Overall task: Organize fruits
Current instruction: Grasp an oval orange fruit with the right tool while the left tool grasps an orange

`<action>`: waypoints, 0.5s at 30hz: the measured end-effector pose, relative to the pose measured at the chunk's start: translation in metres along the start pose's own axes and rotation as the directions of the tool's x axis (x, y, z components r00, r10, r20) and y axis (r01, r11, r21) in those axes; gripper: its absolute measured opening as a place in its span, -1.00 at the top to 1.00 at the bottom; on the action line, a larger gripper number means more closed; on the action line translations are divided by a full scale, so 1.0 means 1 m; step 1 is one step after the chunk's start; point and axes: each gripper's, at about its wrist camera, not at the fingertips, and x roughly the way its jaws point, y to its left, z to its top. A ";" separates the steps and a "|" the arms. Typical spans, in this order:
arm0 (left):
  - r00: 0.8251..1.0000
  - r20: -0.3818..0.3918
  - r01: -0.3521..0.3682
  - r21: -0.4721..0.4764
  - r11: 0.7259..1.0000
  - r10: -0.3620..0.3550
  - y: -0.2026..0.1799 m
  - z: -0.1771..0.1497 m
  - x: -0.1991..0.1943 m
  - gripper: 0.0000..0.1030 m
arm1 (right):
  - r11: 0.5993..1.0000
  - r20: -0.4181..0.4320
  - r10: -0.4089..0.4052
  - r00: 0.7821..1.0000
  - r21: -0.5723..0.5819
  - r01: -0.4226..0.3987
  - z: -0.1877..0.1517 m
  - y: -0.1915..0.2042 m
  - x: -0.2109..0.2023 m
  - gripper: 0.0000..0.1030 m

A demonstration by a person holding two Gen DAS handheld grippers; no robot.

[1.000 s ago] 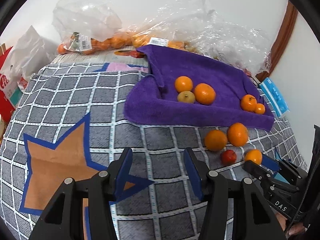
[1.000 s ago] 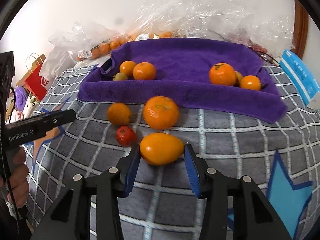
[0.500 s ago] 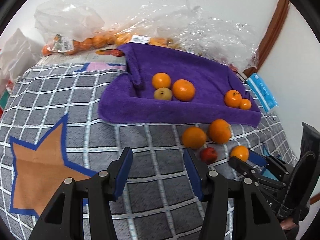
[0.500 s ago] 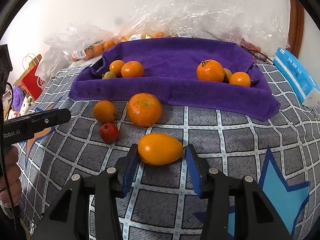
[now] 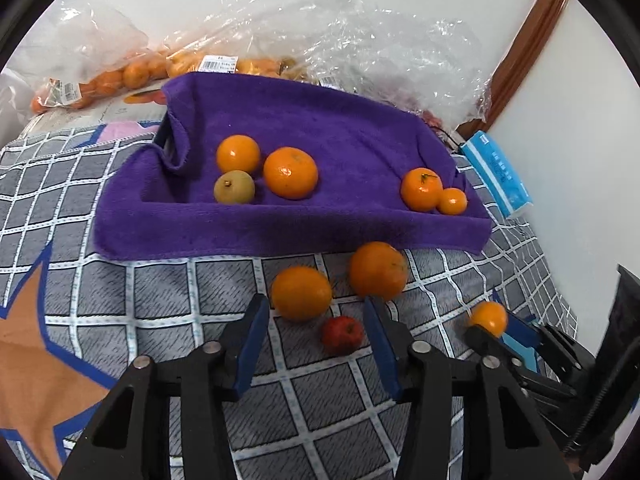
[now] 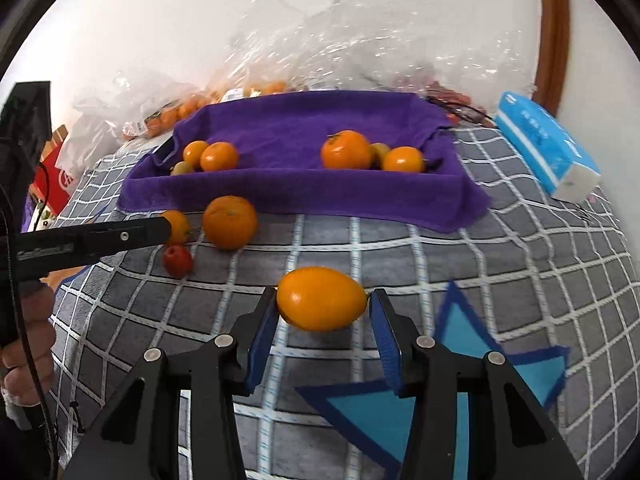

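Checked grey bedding (image 5: 168, 304) carries everything. Nearest, the right tool (image 6: 322, 316) pinches an oval orange fruit (image 6: 321, 298). The left tool (image 5: 314, 330), its jaws just narrowed, stands spread around nothing, with an orange (image 5: 301, 293) and a small red fruit (image 5: 343, 334) just ahead. Farther back, a purple towel-lined tray (image 5: 280, 232) holds more oranges. Only the right view shows a yellowish fruit (image 6: 382, 152) tucked behind the tray's right pair, and a hand (image 6: 28, 344).
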 end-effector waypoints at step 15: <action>0.998 0.017 -0.053 -0.011 0.999 0.053 0.003 0.006 0.003 0.37 | 1.000 0.032 -0.024 0.999 0.019 0.023 0.008 -0.010 -0.007 0.11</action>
